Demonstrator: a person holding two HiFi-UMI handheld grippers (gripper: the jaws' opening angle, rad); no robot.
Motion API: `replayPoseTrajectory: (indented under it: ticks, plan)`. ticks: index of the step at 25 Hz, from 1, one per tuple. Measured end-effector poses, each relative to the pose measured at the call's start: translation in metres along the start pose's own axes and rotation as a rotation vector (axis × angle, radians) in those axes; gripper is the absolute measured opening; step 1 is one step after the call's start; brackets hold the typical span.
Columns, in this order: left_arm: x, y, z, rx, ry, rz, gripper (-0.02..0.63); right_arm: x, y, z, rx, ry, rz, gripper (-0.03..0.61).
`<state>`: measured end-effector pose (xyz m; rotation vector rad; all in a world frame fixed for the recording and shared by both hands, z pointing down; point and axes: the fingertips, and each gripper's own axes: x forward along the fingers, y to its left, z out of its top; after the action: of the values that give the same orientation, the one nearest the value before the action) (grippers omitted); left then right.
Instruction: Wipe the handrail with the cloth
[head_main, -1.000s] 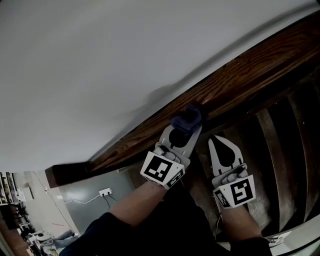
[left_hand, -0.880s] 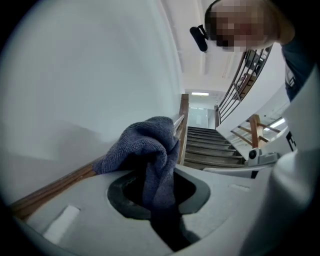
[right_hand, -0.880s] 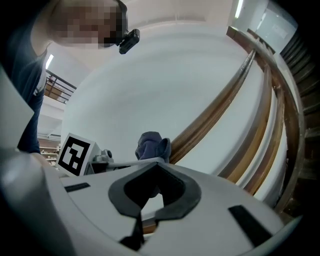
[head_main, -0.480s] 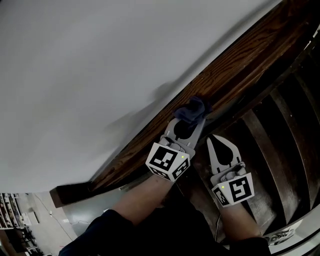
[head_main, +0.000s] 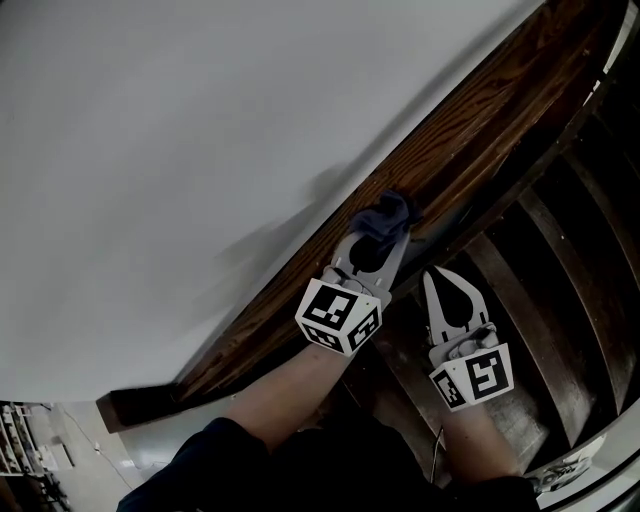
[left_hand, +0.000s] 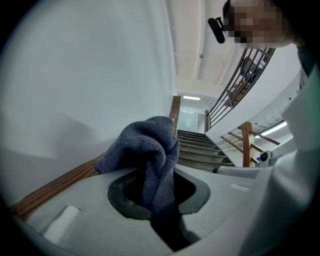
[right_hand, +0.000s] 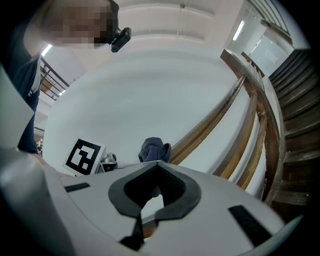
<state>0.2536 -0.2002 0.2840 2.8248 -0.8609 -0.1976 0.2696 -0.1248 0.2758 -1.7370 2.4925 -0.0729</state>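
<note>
- One tool carries the job: our left gripper is clamped on the blue cloth. The cloth's bunched end presses against the wooden handrail that runs up along the white wall.
- Only a narrow fold sits between the jaws, as the left gripper view shows. We judge that a hard drag along the grain could tug the cloth free and drop it onto the stairs below.
- Most of the cloth is balled into a lump, so we may touch only a thin strip of the rail and leave its upper and lower edges unwiped.
- If we tilt the gripper too far toward the rail, the hard jaw tips rather than the cloth could scrape the wood.
- Some of the wad lies near the wall, so a drift upward could smear the paint instead of cleaning the rail.
- Our right gripper hangs beside the left one over the steps, jaws pressed together on nothing. It could not catch a slipping cloth without first opening.
</note>
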Motion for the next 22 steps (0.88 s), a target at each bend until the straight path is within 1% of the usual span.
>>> replayPoseTrajectory:
  ticks: [5, 10, 13, 18, 22]
  plan:
    - [-0.004, 0.002, -0.01, -0.015, 0.007, 0.009, 0.078, 0.004, 0.005, -0.008, 0.012, 0.019, 0.024, 0.009]
    - [-0.029, 0.011, -0.021, -0.027, 0.006, 0.047, 0.078, 0.015, 0.022, -0.02, 0.021, 0.034, 0.078, 0.009]
    - [-0.053, 0.02, -0.031, -0.036, 0.011, 0.084, 0.078, 0.026, 0.043, -0.03, 0.027, 0.059, 0.134, 0.009]
    - [-0.098, 0.044, -0.063, -0.053, 0.023, 0.136, 0.078, 0.047, 0.086, -0.055, 0.018, 0.096, 0.215, 0.009]
    - [-0.139, 0.063, -0.087, -0.103, 0.022, 0.21, 0.078, 0.055, 0.123, -0.077, 0.005, 0.155, 0.286, 0.009]
